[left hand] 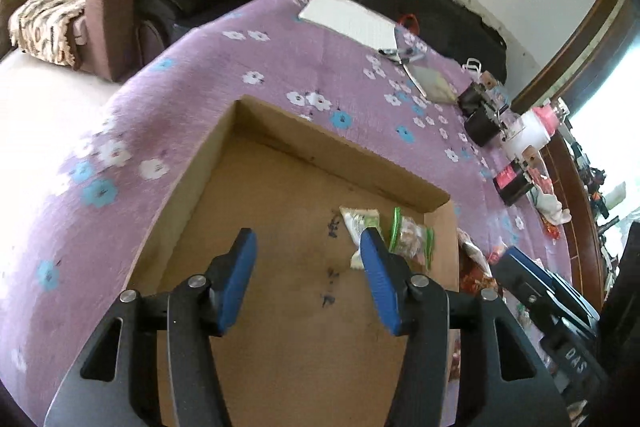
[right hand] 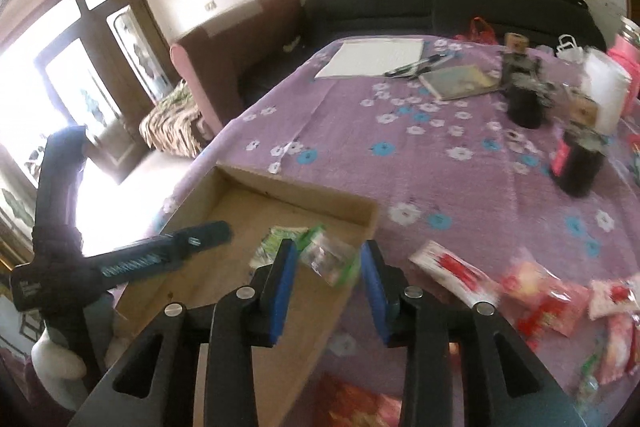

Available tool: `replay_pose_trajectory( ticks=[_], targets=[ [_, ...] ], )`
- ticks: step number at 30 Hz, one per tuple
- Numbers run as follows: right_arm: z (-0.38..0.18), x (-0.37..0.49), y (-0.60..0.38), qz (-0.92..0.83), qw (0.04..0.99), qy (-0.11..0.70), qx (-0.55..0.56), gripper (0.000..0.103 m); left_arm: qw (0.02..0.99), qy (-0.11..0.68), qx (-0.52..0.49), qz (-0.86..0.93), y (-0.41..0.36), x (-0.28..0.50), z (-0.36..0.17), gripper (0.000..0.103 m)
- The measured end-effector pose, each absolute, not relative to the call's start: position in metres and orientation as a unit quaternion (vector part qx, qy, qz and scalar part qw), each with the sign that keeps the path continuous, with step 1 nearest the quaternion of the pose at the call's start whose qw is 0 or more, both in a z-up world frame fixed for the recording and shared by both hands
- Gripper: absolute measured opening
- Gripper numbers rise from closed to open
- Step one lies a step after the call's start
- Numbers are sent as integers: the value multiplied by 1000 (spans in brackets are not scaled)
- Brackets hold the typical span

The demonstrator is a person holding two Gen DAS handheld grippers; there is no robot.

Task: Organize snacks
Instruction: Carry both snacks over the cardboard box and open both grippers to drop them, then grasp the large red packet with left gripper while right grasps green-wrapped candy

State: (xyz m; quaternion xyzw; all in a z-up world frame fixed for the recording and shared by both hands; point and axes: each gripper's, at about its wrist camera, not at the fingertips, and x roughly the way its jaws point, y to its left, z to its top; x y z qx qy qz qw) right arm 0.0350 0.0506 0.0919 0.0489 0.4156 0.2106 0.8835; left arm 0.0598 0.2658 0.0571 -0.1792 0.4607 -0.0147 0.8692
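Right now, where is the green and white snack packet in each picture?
Left wrist view: the green and white snack packet lies in the cardboard box, lower right of middle, partly behind the left gripper.
Right wrist view: it lies in the box just above the right gripper, left of the clear packet.
Shared landmark: the white paper at the table's far side.

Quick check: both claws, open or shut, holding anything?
Left claw: open, empty, over the cardboard box.
Right claw: open, empty, above the green snack packets in the box.
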Motion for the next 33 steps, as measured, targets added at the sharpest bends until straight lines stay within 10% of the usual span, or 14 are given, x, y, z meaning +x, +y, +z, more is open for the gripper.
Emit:
replay_pose_trajectory(
  ticks=[29, 33],
  targets=[
    [39, -16, 25, 208, 862, 458, 55, 44, 895, 408, -179, 7, 248, -27, 79, 62],
    [31, -23, 39, 196, 859, 473, 1, 25, 895, 415, -159, -25, 222, -33, 83, 62]
  ],
)
